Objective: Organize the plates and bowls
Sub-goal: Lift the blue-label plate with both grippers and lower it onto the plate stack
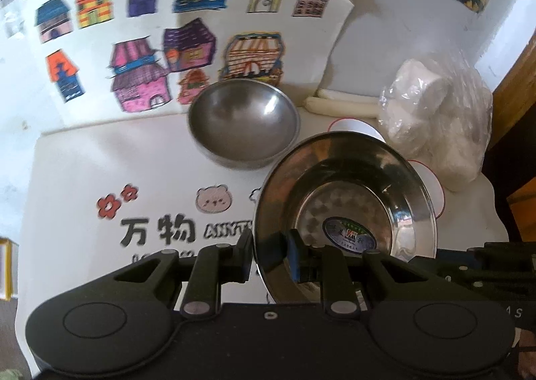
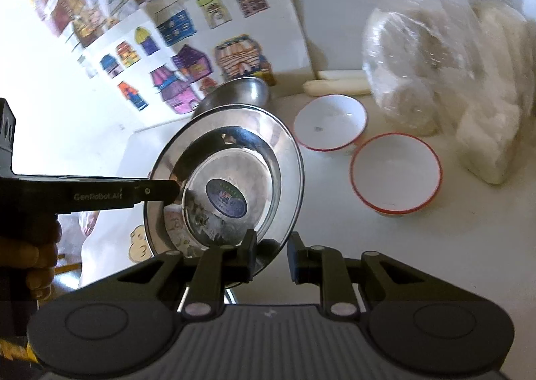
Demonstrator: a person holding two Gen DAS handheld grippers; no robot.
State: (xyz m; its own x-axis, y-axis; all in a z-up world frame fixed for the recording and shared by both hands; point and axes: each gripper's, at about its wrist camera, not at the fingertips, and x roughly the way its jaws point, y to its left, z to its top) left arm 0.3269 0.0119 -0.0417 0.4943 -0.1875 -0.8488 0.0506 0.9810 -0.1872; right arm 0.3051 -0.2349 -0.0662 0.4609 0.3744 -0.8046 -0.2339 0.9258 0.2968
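My left gripper [image 1: 269,254] is shut on the rim of a steel plate [image 1: 348,205] with a round label in its middle, holding it tilted above the table. The same steel plate [image 2: 227,185] shows in the right wrist view, with the left gripper's finger [image 2: 157,192] on its left rim. My right gripper [image 2: 272,257] has its jaws on either side of the plate's near rim, with a gap still showing. A steel bowl [image 1: 243,122] sits behind the plate; it also shows in the right wrist view [image 2: 241,91]. Two white red-rimmed bowls [image 2: 330,127] [image 2: 395,174] sit to the right.
A bag of white rolls [image 2: 445,85] lies at the right, also in the left wrist view [image 1: 439,118]. A rolled white sheet [image 1: 338,105] lies behind the bowls. A poster of coloured houses [image 1: 174,28] leans against the wall. The white table cover [image 1: 117,179] has printed characters.
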